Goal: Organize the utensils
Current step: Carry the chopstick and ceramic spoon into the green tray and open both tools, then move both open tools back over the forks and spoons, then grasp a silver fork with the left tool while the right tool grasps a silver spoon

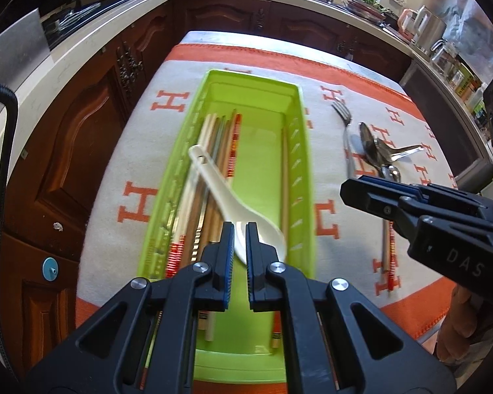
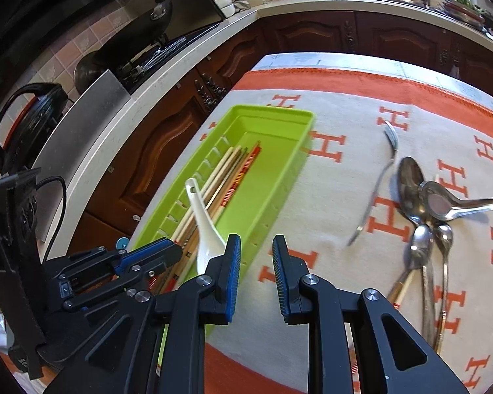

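Note:
A lime-green tray (image 1: pixel 299 151) (image 2: pixel 279 177) lies lengthwise on the cloth. Several chopsticks (image 1: pixel 213 151) (image 2: pixel 220 170) line its left side, and one more (image 1: pixel 283 177) lies by its right wall. A white soup spoon (image 1: pixel 213 190) (image 2: pixel 203 229) rests slanted across them. My left gripper (image 1: pixel 240 229) (image 2: pixel 177 249) hangs shut over the tray's near end, its tips just short of the spoon's bowl. My right gripper (image 2: pixel 255 243) (image 1: pixel 345 190) hovers open over the cloth beside the tray's right wall, with nothing between its pads. A fork (image 1: pixel 343 121) (image 2: pixel 386 161), metal spoons (image 1: pixel 371 147) (image 2: pixel 410 184) and chopsticks (image 1: pixel 387 252) (image 2: pixel 401 285) lie on the right.
The white cloth (image 2: pixel 345 124) with orange letters and border covers a small table. Dark wooden cabinets (image 1: pixel 82 138) under a pale counter run along the left and far sides. A stove with a pan (image 2: pixel 154 23) sits on the left. A person's hand (image 1: pixel 460 321) holds the right gripper.

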{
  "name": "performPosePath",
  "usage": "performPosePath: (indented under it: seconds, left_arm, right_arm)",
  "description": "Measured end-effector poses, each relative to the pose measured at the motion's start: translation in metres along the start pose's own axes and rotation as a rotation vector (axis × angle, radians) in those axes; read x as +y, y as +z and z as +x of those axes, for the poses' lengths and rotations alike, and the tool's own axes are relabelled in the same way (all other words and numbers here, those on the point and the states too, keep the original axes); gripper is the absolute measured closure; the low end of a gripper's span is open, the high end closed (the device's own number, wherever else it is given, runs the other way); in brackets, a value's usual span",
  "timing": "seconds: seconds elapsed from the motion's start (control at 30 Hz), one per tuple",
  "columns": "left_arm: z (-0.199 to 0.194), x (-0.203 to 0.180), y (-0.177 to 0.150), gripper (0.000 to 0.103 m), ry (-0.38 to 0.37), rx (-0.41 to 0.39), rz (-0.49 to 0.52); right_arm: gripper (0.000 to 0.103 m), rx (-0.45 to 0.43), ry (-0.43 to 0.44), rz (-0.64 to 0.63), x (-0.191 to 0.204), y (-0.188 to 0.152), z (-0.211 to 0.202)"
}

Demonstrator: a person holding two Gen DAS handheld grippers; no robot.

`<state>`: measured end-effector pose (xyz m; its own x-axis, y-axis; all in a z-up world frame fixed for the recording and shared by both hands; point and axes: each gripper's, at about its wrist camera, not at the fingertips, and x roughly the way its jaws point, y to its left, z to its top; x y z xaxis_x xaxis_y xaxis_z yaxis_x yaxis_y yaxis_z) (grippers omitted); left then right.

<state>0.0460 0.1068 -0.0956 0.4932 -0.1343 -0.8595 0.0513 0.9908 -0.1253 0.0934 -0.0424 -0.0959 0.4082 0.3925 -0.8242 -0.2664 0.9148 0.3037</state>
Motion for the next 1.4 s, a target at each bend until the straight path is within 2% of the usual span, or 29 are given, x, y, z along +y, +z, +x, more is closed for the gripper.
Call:
performPosePath:
  seconds: [0.2, 0.6, 0.83, 0.97, 1.13, 1.4]
  left_arm:
    - [0.001, -0.028, 0.005, 0.099, -0.001, 0.018, 0.036]
    - [0.014, -0.097, 0.021, 0.099, -0.023, 0.048, 0.113]
    - [0.036, -0.131, 0.043, 0.097, -0.029, 0.06, 0.143]
    - [0.059, -0.139, 0.06, 0.096, -0.014, 0.075, 0.124]
    - [0.09, -0.142, 0.076, 0.096, -0.052, 0.116, 0.082]
    - [0.124, -0.144, 0.084, 0.096, -0.052, 0.152, 0.058]
  right_arm:
    - [0.083, -0.023, -0.001, 0.047, -0.034, -0.012, -0.018]
    - [0.083, -0.074, -0.037, 0.19, -0.131, -0.029, -0.052]
    - [0.07, -0.129, -0.071, 0.29, -0.191, -0.031, -0.065]
    - [0.07, -0.148, -0.07, 0.34, -0.22, -0.029, -0.062]
    - [0.07, -0.165, -0.045, 0.405, -0.252, -0.023, -0.044]
    - [0.07, -0.179, -0.022, 0.453, -0.273, -0.015, -0.01]
